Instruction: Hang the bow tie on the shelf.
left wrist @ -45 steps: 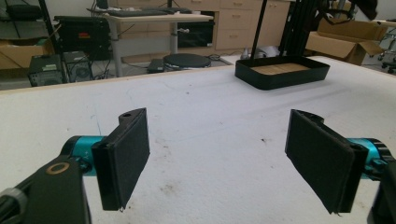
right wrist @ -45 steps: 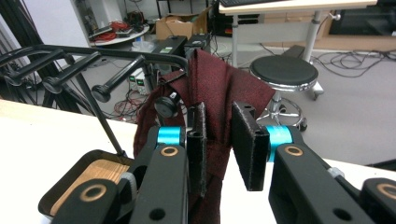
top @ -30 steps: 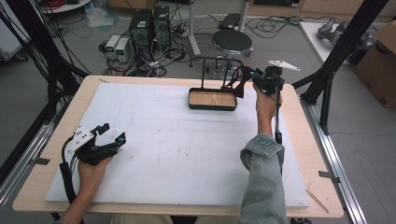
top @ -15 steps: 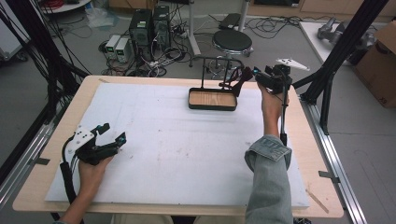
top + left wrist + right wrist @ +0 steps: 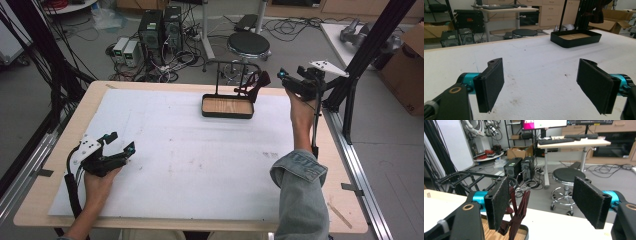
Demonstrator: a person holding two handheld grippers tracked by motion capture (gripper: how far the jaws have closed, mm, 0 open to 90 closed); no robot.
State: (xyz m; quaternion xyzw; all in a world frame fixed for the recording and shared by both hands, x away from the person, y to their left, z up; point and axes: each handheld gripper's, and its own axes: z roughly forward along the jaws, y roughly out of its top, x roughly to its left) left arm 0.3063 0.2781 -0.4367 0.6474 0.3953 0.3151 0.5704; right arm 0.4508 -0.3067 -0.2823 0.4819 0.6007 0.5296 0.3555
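The left gripper [image 5: 116, 150] sits low at the near left of the white-covered wooden surface [image 5: 200, 165], jaws spread wide with nothing between them; it looks parked there to keep out of the way. Left gripper view confirms it: both black pads open on bare white cover, the tray well ahead. Further along, the person's denim sleeve [image 5: 300, 175] stretches forward on the right so the right gripper [image 5: 283, 76] can reach the far edge. That gripper is raised off the surface, jaws wide apart and holding nothing, aimed toward the rack. At the far middle stands the black rectangular tray with a wooden floor [image 5: 226, 106], under a thin black metal rack [image 5: 235, 64] rising from it. The dark red cloth [image 5: 255, 84] hangs from the rack's right end, its lower end dangling at the tray's right side; draped like this it hangs free for a pinch from the side. In the right gripper view the cloth [image 5: 520, 216] shows beside the left pad, not yet between the jaws, so the grab looks not yet made. Behind the surface, a black round stool [image 5: 248, 46] and computer towers [image 5: 159, 27] stand on the floor.
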